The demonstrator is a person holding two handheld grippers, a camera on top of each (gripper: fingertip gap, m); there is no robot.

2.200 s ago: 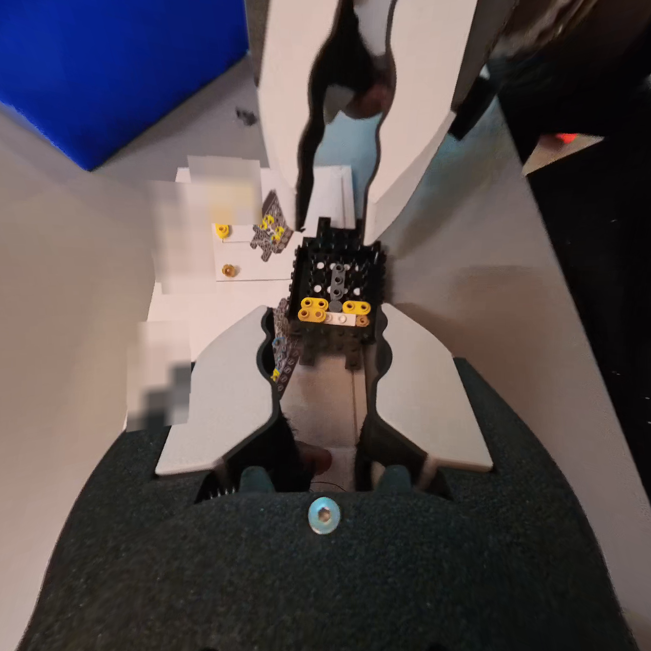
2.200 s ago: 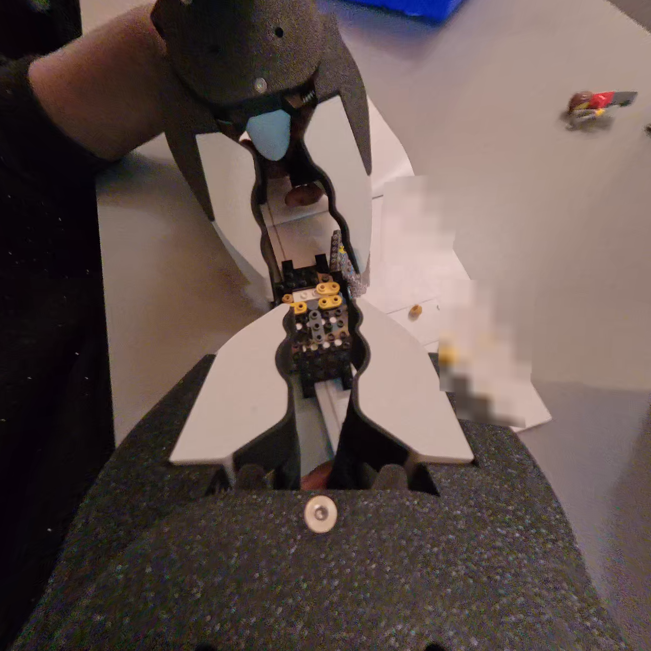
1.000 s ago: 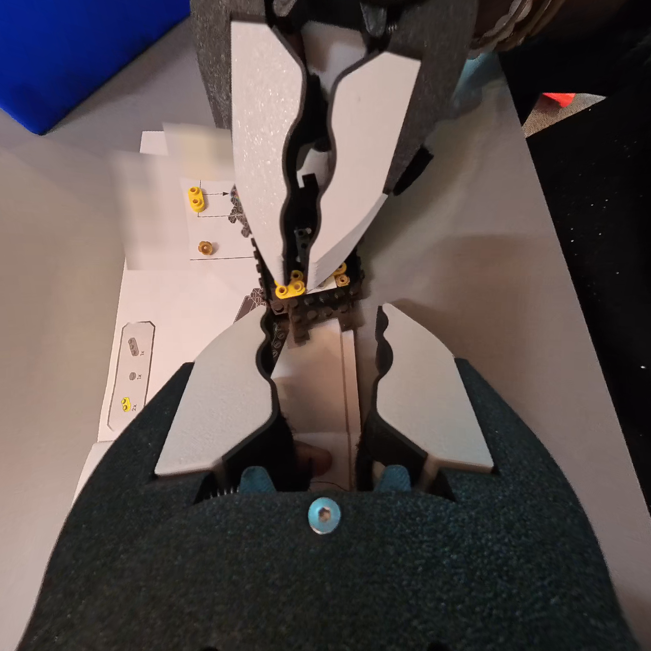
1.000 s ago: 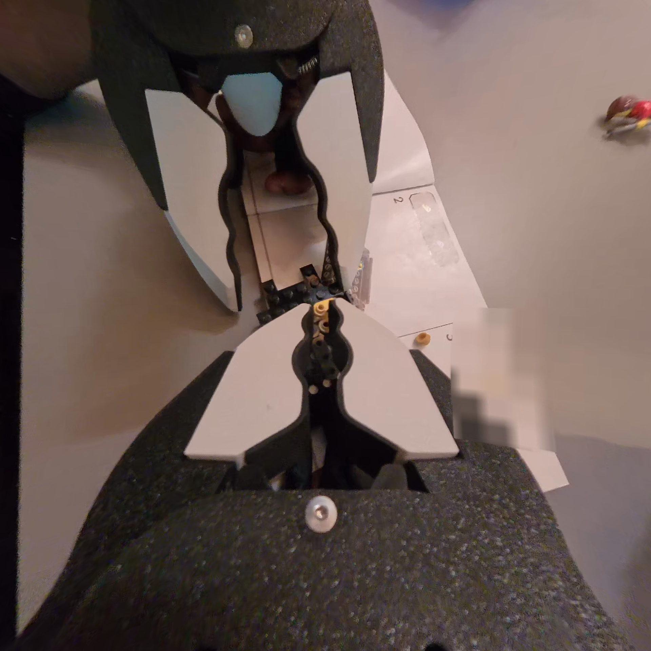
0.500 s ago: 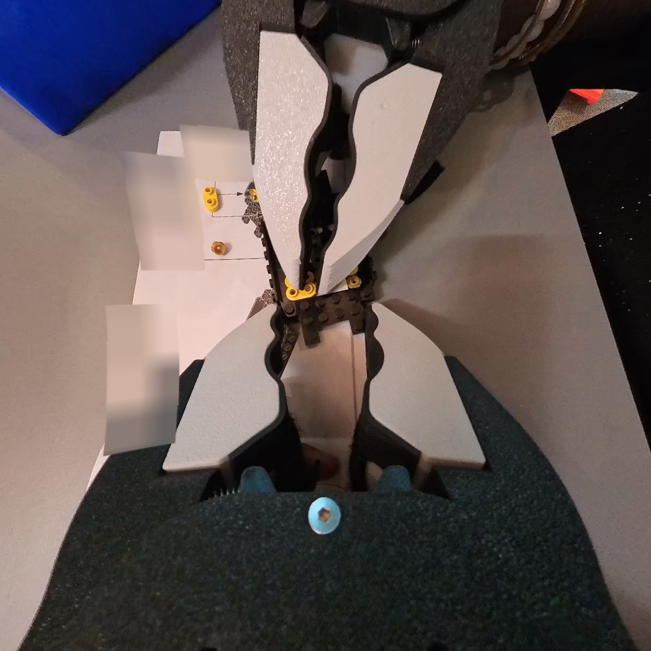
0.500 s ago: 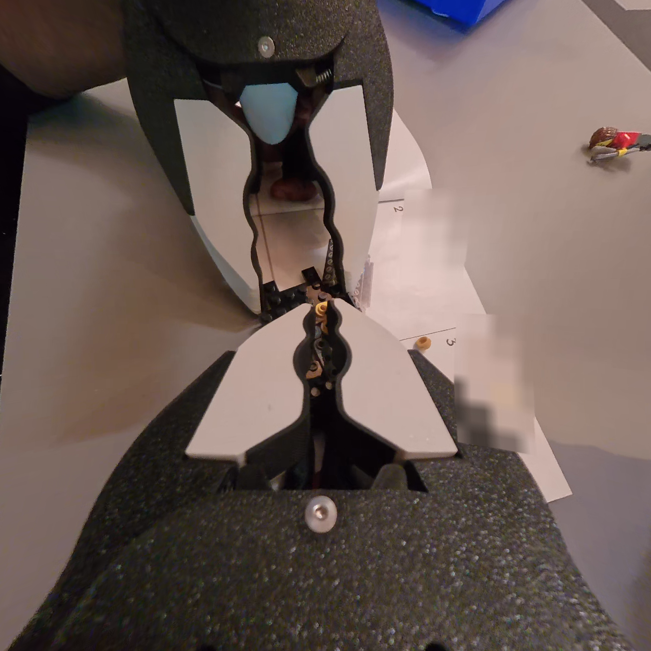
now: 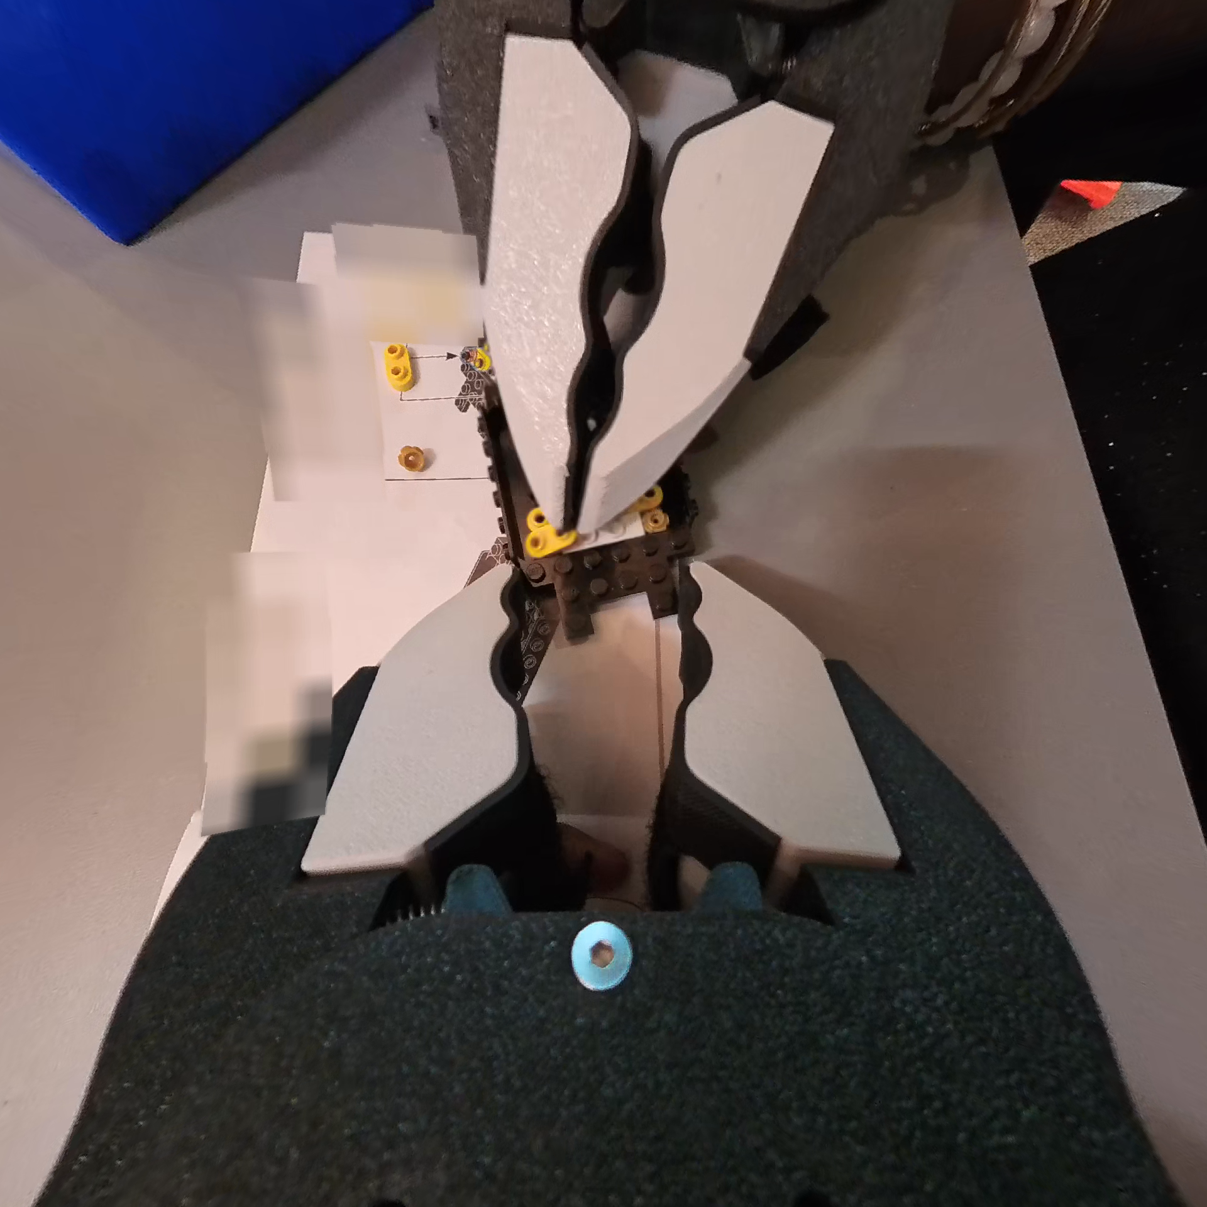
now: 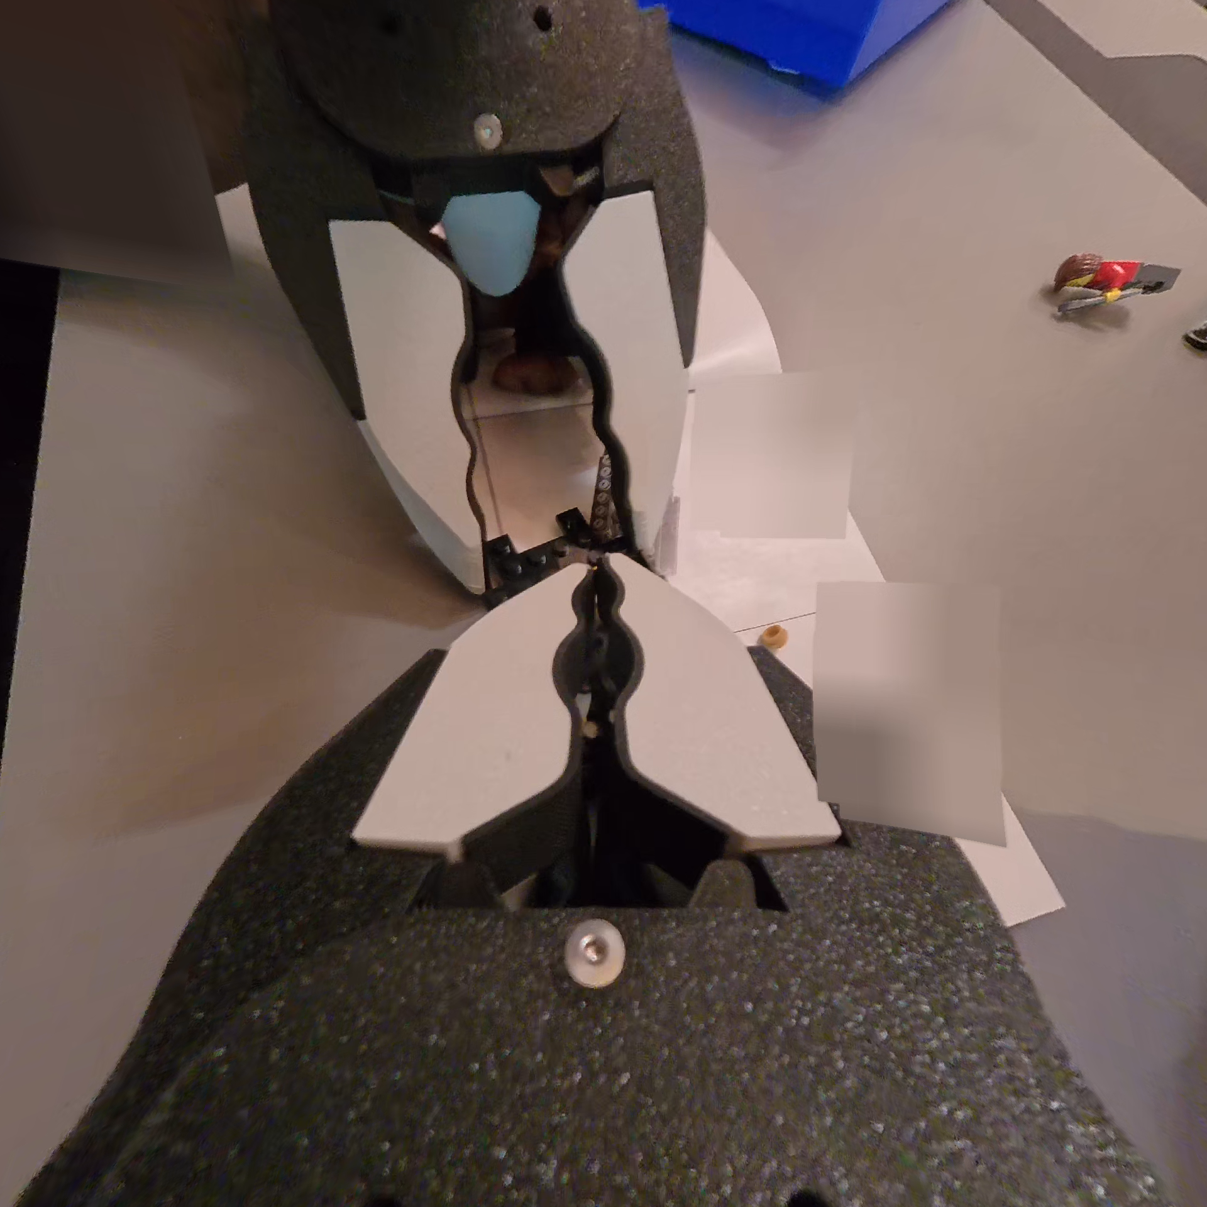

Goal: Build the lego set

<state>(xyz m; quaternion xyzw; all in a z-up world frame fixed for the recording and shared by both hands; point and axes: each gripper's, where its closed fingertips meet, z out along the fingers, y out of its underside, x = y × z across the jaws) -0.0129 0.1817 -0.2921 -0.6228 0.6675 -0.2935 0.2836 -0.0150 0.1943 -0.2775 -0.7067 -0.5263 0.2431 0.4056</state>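
Left tongs [image 7: 601,581] grip the near end of the black brick assembly [image 7: 614,565] between both pads, while right tongs [image 7: 569,519], tips closed together, touch the yellow plate [image 7: 545,539] on its top, above the instruction sheet [image 7: 405,522].

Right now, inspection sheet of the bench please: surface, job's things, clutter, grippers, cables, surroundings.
Surface: pale table, white instruction sheet under the work.
Job's things: black brick build with yellow pieces on top; loose tan stud on the sheet.
Clutter: minifigure lying far off to the right.
Grippers: left gripper clamps the build's near end; right gripper shut, tips down on the build by the yellow pieces.
Cables: nothing seen.
Surroundings: blue box at the back; dark floor beyond the table's edge.
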